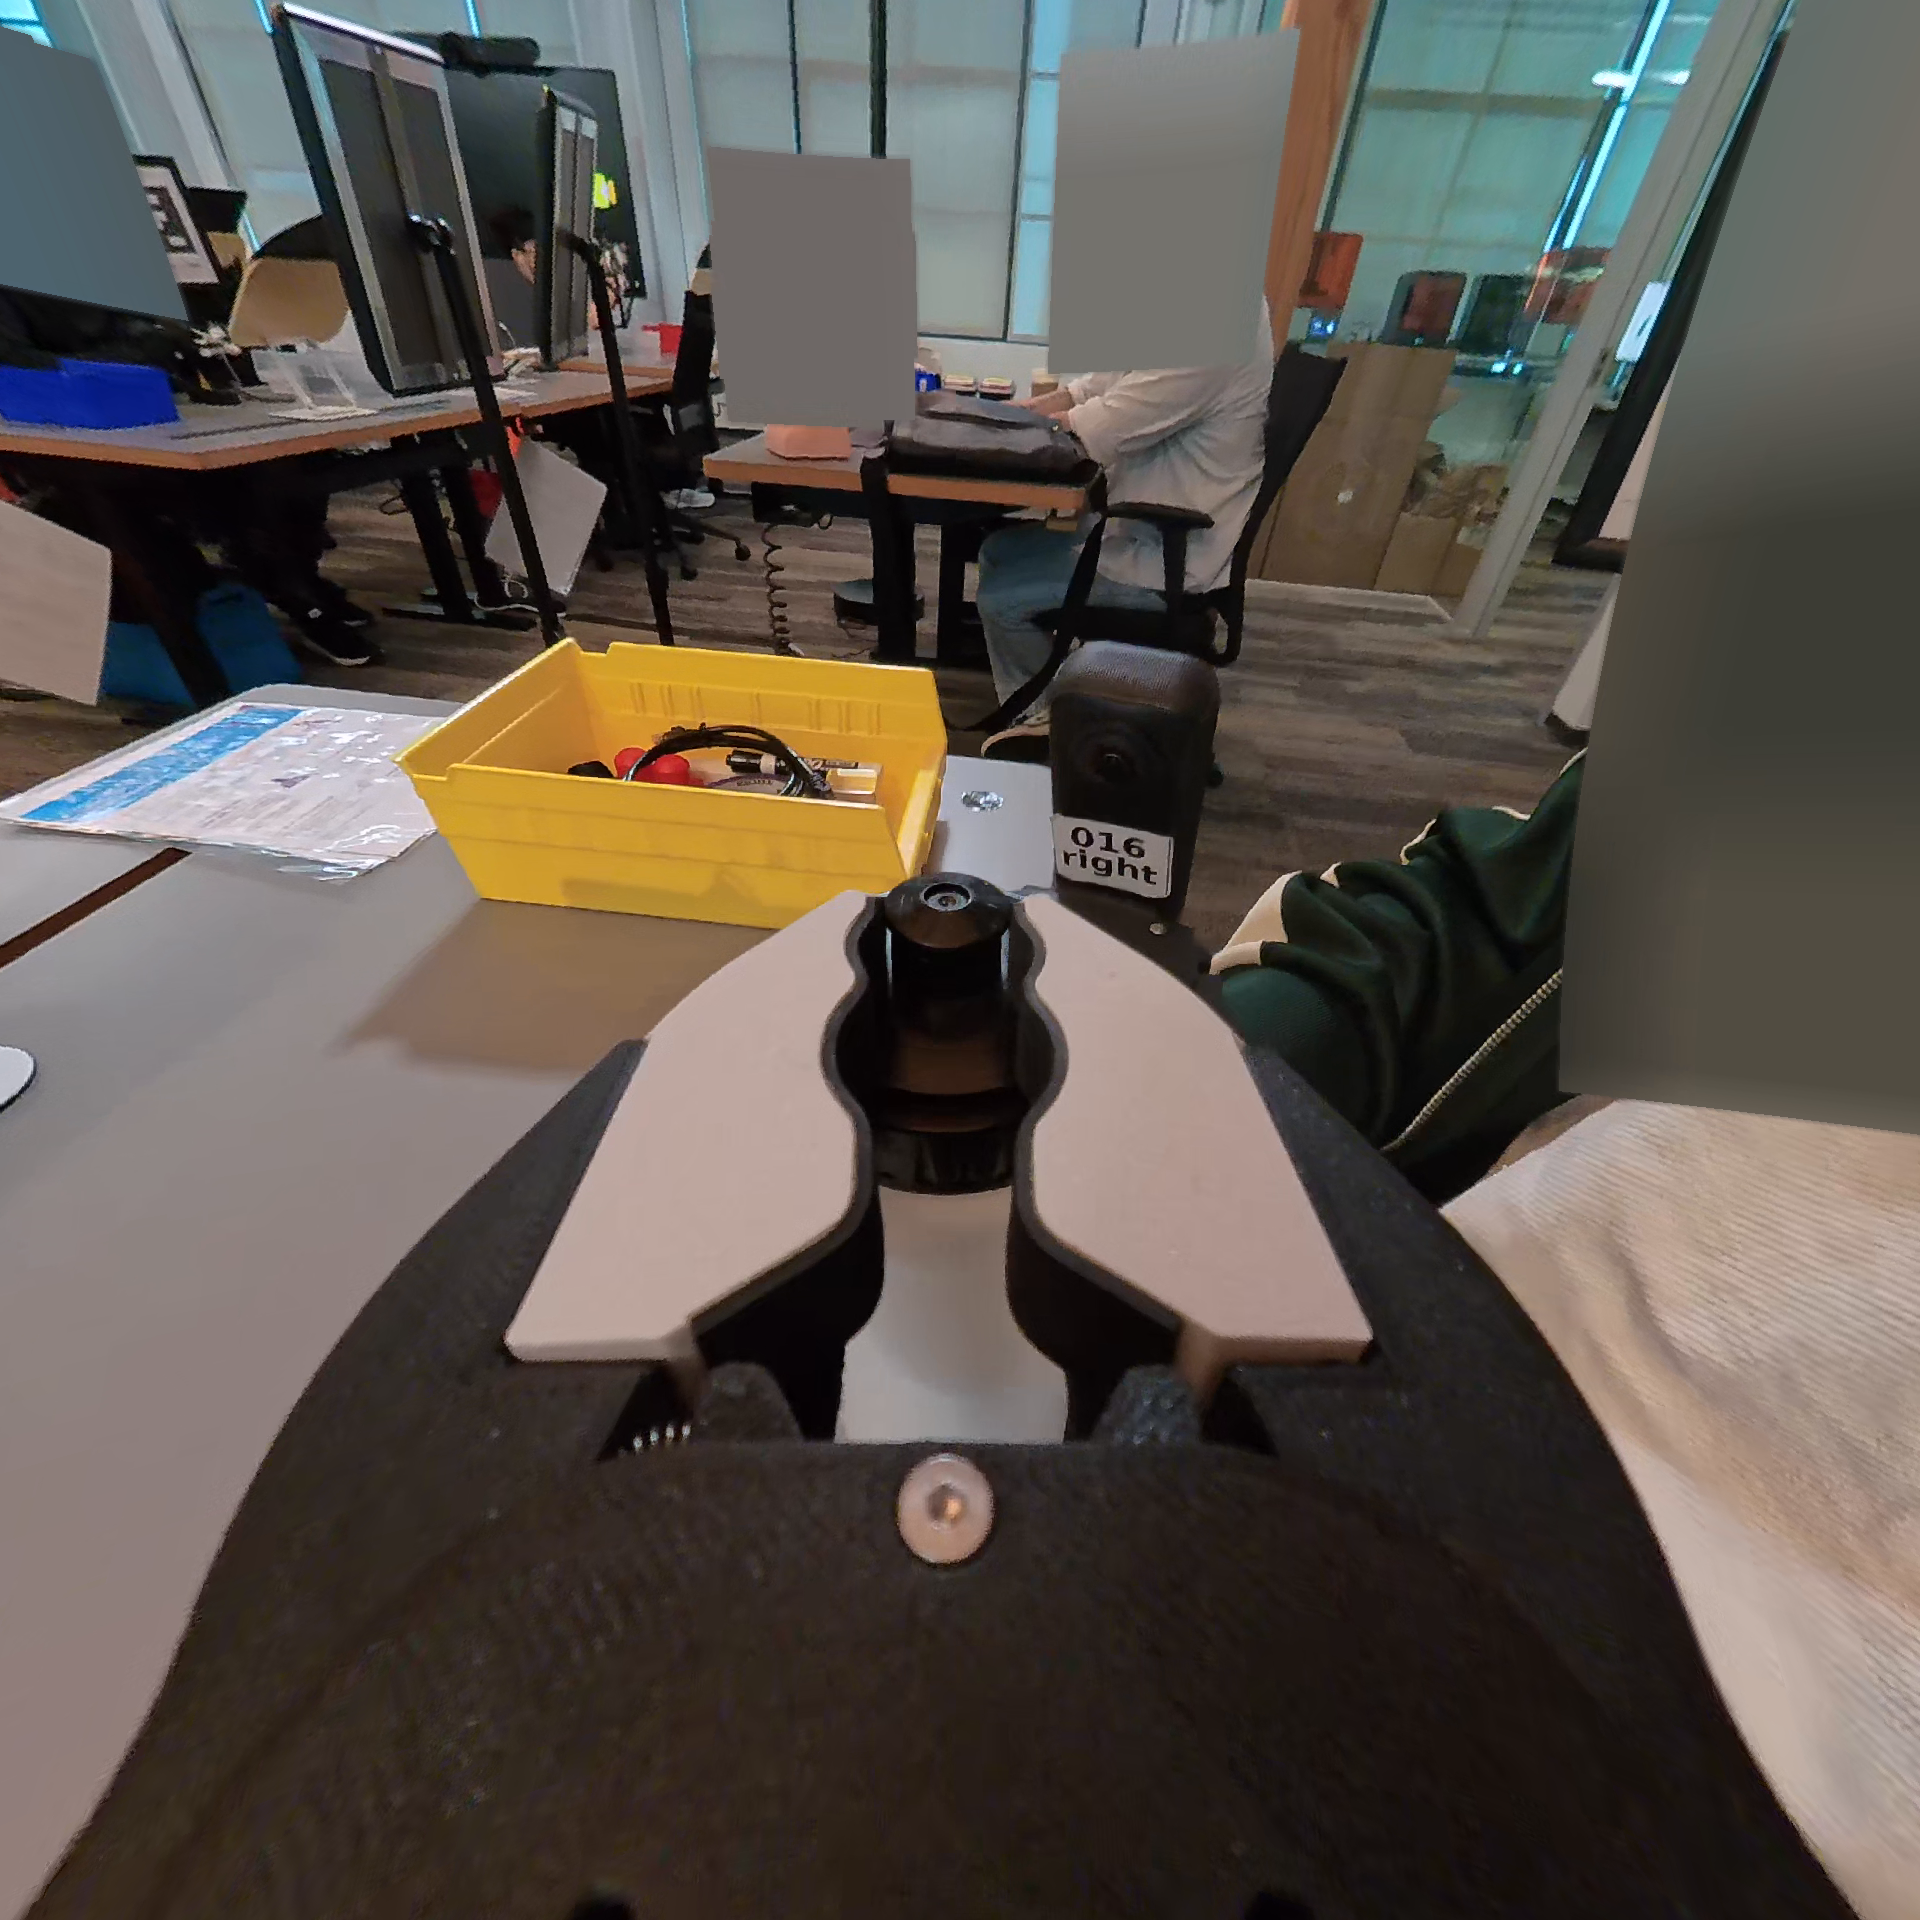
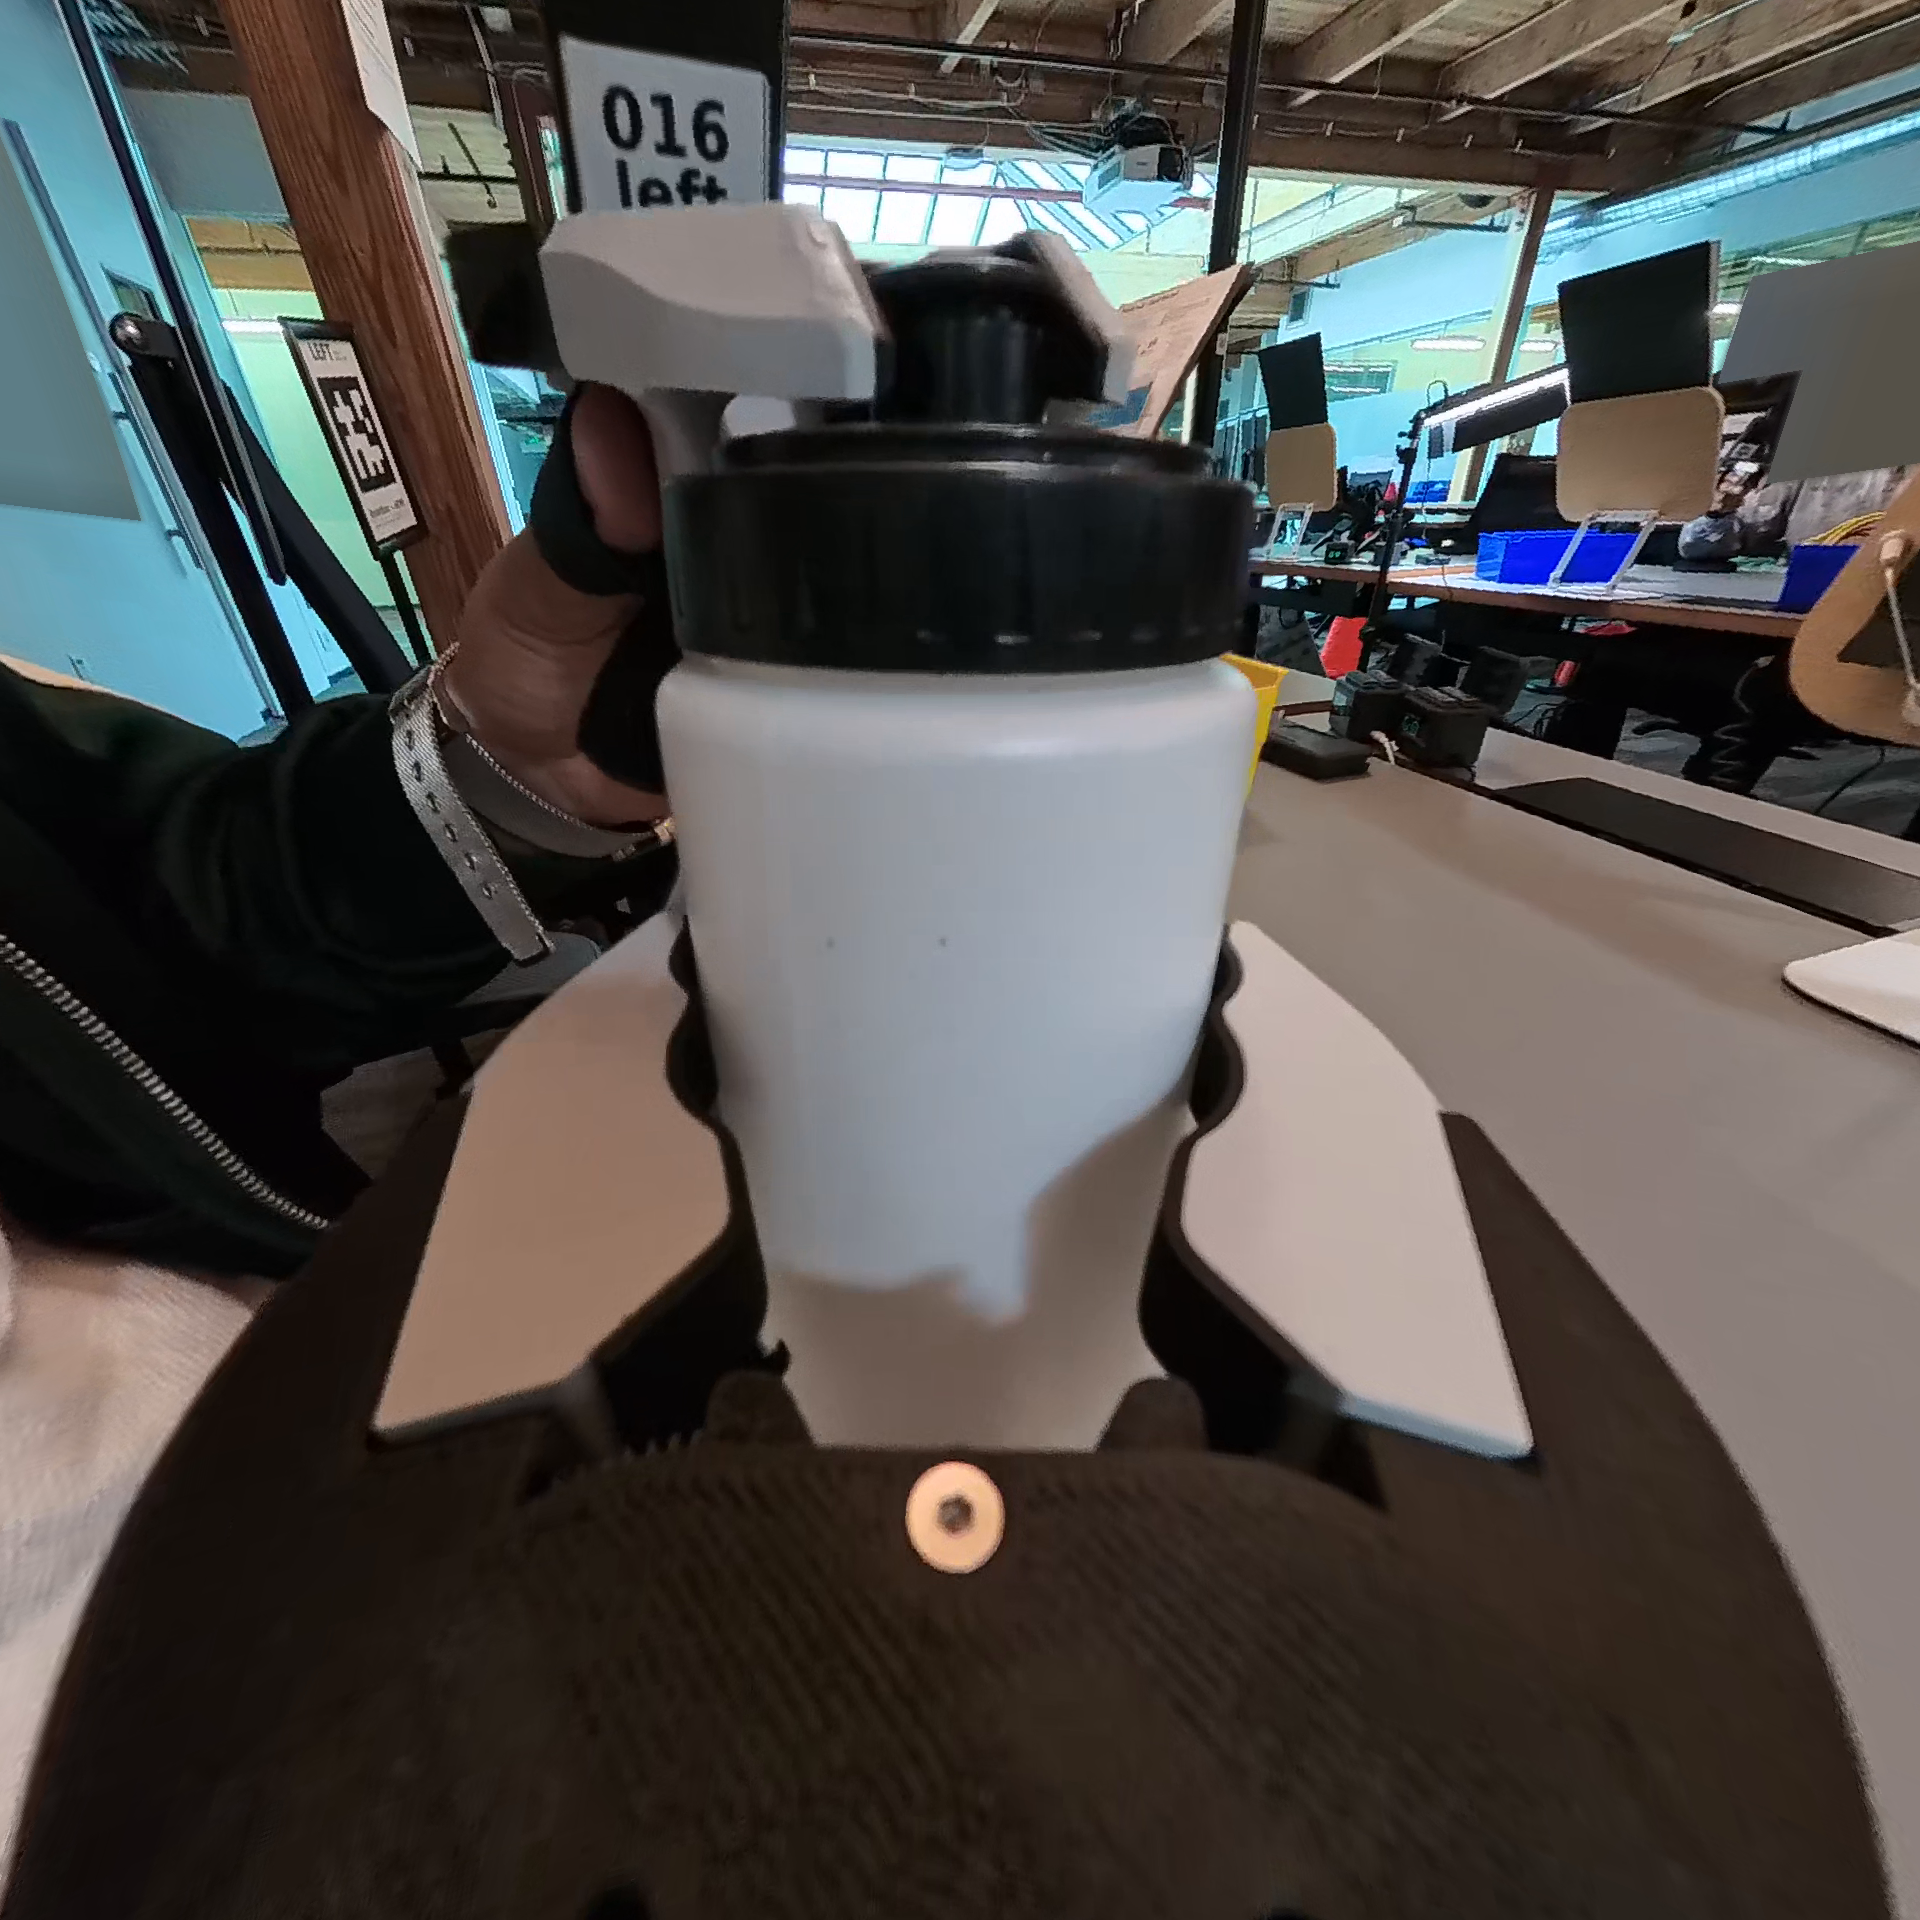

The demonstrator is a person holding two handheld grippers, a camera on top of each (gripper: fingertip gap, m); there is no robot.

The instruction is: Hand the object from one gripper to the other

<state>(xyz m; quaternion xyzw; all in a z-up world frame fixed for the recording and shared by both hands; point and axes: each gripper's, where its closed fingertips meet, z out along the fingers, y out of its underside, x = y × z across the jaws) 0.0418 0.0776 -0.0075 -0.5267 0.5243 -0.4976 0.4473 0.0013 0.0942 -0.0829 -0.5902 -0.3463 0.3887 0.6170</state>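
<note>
The white bottle with its black cap stands upright between our two claws, held at both ends at once: our right claw is closed around the white body low down, and our left claw is clamped on the black spout at the top. We judge the handover to be at its shared-grip point, so to do it well we should keep both grips steady, confirm that the receiving claw sits square, and only then ease the other open slowly, without twisting or pulling sideways on the narrow spout. The right wrist view shows us the whole body, the cap, and the hand that holds the left tool; the left wrist view hides the body almost wholly behind its fingers, yet shows us the grey tabletop and the yellow bin of small parts standing beyond the bottle
</note>
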